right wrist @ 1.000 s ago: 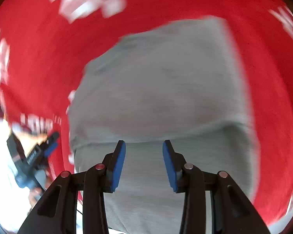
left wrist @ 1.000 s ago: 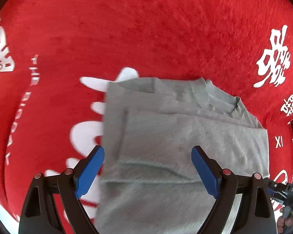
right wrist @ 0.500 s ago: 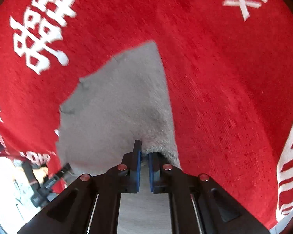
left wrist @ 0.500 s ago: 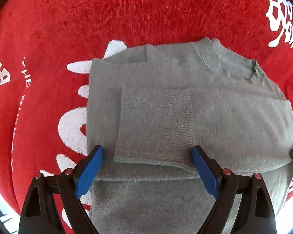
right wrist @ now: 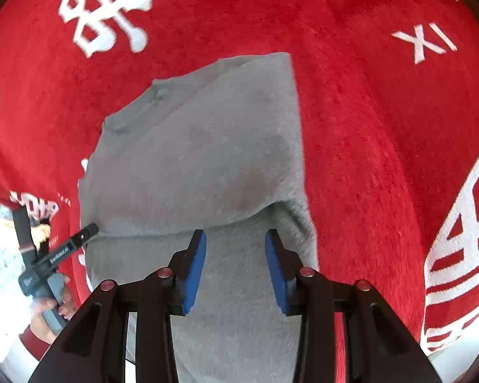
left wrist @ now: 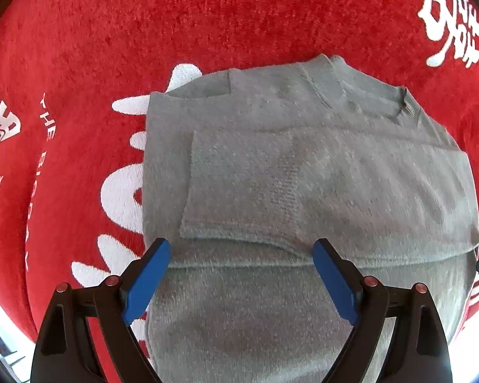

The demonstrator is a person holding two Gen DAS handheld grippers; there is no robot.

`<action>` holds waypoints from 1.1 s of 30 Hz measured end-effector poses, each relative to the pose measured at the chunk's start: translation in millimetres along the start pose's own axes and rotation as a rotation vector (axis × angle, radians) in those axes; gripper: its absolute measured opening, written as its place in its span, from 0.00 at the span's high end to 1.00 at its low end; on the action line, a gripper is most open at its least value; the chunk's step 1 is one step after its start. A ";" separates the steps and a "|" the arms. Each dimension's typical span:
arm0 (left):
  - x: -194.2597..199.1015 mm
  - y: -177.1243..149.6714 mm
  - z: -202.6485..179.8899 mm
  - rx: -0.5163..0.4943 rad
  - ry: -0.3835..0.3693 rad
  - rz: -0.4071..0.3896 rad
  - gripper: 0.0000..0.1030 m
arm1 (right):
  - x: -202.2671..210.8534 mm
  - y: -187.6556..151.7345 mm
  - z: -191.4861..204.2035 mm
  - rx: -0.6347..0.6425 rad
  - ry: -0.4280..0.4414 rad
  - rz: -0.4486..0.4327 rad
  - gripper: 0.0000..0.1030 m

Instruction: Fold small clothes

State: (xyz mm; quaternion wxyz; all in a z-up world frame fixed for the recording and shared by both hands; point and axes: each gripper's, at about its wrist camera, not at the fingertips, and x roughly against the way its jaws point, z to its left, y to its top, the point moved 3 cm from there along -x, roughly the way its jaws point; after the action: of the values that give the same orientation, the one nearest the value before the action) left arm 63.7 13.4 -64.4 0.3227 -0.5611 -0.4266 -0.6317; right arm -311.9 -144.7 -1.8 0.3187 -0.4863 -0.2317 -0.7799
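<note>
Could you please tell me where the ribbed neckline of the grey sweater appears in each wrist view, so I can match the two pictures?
Left wrist view: the neckline sits upper right, at the sweater's far edge.
Right wrist view: the neckline sits upper left of centre, blurred.
Shared landmark: the white "XI" print on the red cloth, cut off at the right edge of the left view.
</note>
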 end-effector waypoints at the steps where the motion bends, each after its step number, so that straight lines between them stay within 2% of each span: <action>1: 1.7 -2.5 -1.5 -0.001 -0.007 0.003 0.11 | -0.5 -2.0 3.9 0.015 -0.008 0.003 0.54; 10: 8.9 -24.3 -18.0 -0.011 -0.030 0.019 0.11 | -13.0 -14.6 30.2 0.100 -0.023 0.052 0.51; 12: 11.3 -31.6 -23.8 -0.011 -0.036 0.023 0.11 | -15.1 -17.3 34.7 0.116 -0.022 0.059 0.48; 19: 17.6 -51.4 -29.4 0.023 -0.069 0.031 0.11 | -18.9 -27.3 41.6 0.149 -0.019 0.086 0.45; 21: 19.8 -59.9 -31.5 0.030 -0.084 0.032 0.10 | -19.5 -29.4 41.8 0.152 -0.018 0.093 0.41; 23: 20.5 -72.6 -35.6 0.035 -0.096 0.051 0.00 | -19.9 -31.9 41.9 0.157 -0.019 0.098 0.39; 25: 20.4 -81.7 -40.6 0.028 -0.106 0.071 0.00 | -19.3 -35.4 40.7 0.166 -0.030 0.101 0.37; 29: 19.9 -103.6 -52.6 0.018 -0.106 0.123 0.00 | -17.3 -41.7 41.0 0.217 -0.072 0.090 0.20; 33: 20.3 -124.7 -57.7 0.047 -0.096 0.168 0.00 | -16.5 -49.5 41.7 0.280 -0.107 0.105 0.20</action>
State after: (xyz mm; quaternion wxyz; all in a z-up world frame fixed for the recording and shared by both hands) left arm -75.1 16.2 -66.8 0.3666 -0.6168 -0.4077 -0.5647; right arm -316.9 -78.1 -1.8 0.4111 -0.4894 -0.3289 -0.6952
